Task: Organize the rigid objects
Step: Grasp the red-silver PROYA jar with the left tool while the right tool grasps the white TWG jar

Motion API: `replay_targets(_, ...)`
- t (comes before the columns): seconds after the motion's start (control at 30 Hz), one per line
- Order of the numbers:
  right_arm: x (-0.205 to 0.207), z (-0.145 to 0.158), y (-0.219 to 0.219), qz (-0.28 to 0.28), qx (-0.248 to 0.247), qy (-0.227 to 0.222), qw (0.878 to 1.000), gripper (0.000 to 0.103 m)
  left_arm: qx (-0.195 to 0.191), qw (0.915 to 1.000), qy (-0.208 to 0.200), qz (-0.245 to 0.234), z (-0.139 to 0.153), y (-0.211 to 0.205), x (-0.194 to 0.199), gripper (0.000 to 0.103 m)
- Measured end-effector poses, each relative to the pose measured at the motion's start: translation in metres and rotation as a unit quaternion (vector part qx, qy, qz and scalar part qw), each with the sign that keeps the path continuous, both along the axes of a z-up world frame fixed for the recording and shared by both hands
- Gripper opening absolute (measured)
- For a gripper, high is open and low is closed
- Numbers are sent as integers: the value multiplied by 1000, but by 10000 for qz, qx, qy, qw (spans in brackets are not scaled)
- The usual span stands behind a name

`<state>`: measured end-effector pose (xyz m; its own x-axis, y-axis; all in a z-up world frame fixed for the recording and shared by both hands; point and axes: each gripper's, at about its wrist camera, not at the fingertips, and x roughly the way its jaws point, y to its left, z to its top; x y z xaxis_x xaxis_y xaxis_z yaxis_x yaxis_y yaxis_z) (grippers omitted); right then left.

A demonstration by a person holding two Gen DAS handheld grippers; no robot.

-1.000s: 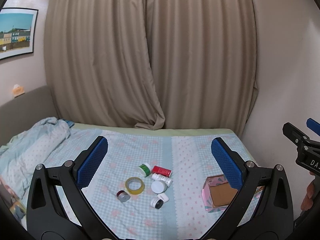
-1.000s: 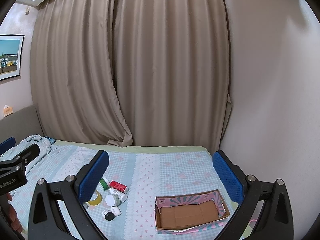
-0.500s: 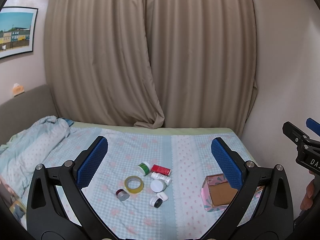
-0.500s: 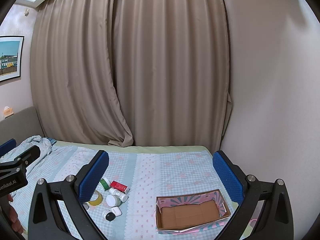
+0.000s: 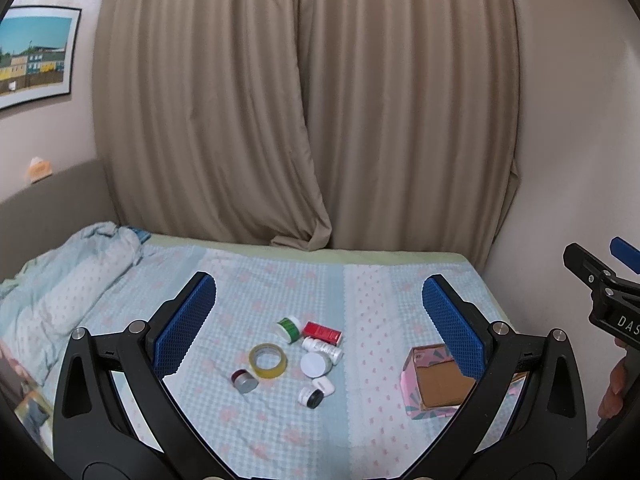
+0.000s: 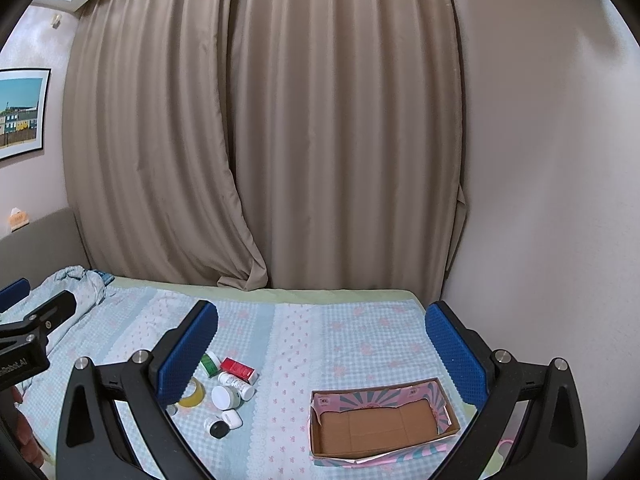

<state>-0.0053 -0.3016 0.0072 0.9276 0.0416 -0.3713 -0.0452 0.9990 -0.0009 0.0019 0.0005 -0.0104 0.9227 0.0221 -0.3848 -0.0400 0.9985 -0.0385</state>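
Small items: tape roll [image 5: 268, 360], red box [image 5: 322, 331], bottles, mid-bed, well off every edge | box [image 6: 380, 426] empty, toward bed's right edge | cluster dead ahead between my left tongs [image 5: 316, 312], nearer | right tongs [image 6: 320, 344] over box | both spread apart, empty | open bedsheet between.

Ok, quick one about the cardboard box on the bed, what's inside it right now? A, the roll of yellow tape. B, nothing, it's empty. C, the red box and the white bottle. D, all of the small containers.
B: the cardboard box shows only its bare brown floor, while the yellow tape roll, red box and white bottle all lie on the bedsheet off to its left.
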Motion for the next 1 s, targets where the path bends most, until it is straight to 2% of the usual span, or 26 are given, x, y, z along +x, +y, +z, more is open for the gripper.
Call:
replay_targets(0.3,23,-11,11,522,36,422,9977,103,-132,9965,475,676,-23,22,1,103)
replay_targets(0.43,43,-30,26,862,45,743,9935,103,-200,9919,774,986,-44,43,0,103)
replay_targets(0.6,69,-54,54,1053,62,1111,9882,103,-465,9845,1151,1239,-80,86,8,103)
replay_targets(0.8,102,-85,92,983,255,1613,9817,103,-536,9794,1636,1056,-129,140,45,102)
replay_targets(1.0,138,-133,137,685,435,2213,9718,103,-527,9728,2142,713,-183,183,99,102)
